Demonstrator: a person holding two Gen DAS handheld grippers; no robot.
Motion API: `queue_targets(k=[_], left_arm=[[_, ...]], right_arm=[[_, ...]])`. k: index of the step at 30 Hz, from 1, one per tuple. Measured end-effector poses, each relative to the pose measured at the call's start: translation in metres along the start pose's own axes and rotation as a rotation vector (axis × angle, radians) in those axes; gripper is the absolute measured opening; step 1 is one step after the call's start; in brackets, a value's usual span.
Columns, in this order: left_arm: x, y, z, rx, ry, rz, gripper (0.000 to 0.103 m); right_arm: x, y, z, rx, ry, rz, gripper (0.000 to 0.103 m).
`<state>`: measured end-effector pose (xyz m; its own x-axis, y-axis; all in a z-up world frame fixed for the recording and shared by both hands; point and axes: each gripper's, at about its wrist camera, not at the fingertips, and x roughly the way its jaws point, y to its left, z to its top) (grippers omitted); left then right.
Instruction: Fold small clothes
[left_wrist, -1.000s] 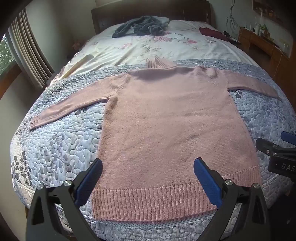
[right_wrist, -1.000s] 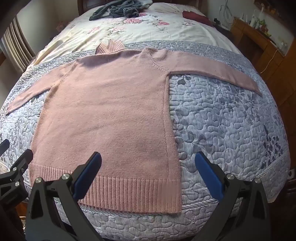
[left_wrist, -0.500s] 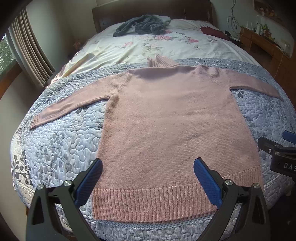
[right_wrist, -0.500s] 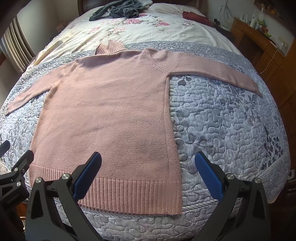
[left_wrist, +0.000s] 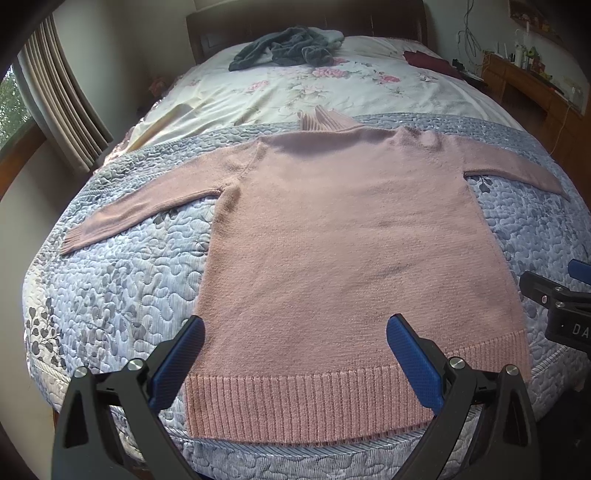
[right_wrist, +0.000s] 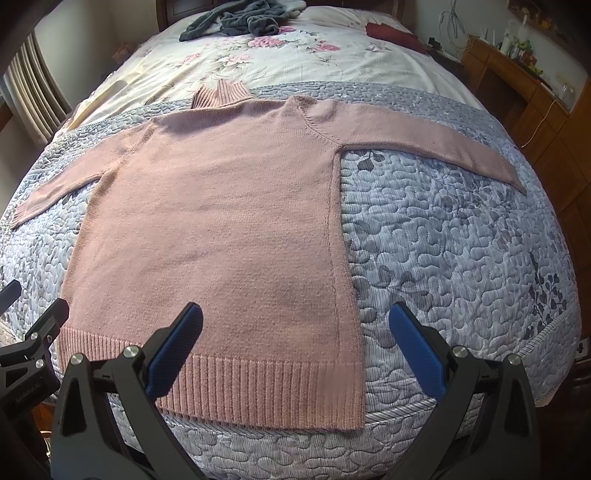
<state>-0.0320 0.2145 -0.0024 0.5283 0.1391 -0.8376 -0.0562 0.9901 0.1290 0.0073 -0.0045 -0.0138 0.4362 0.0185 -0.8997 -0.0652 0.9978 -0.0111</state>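
One pink sweater (left_wrist: 354, 258) lay flat on the bed's grey quilt (right_wrist: 461, 258).
Both sleeves spread out; two tongs, left (left_wrist: 295, 358) and right (right_wrist: 295, 350), hovered released above its hem.

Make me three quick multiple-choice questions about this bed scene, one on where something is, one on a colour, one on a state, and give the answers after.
1. Where does the grey clothing pile lie?
A. near the headboard
B. on the sweater's hem
C. on the floor

2. What colour is the sweater?
A. green
B. pink
C. white

3. How does the sweater lie?
A. folded in half
B. rolled up
C. spread flat, sleeves out

Answers: 1 A, it sits at the bed's far end; 2 B, the knit is pink all over; 3 C, both sleeves stretch sideways over the quilt, and both the left gripper and the right gripper are open, holding nothing.
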Motion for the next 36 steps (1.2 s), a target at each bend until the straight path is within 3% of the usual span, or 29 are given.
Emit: queue_targets(k=[36], left_arm=[[0.0031, 0.0037, 0.0007, -0.01, 0.009, 0.008, 0.099]], right_arm=[[-0.0007, 0.0025, 0.004, 0.001, -0.008, 0.004, 0.1]])
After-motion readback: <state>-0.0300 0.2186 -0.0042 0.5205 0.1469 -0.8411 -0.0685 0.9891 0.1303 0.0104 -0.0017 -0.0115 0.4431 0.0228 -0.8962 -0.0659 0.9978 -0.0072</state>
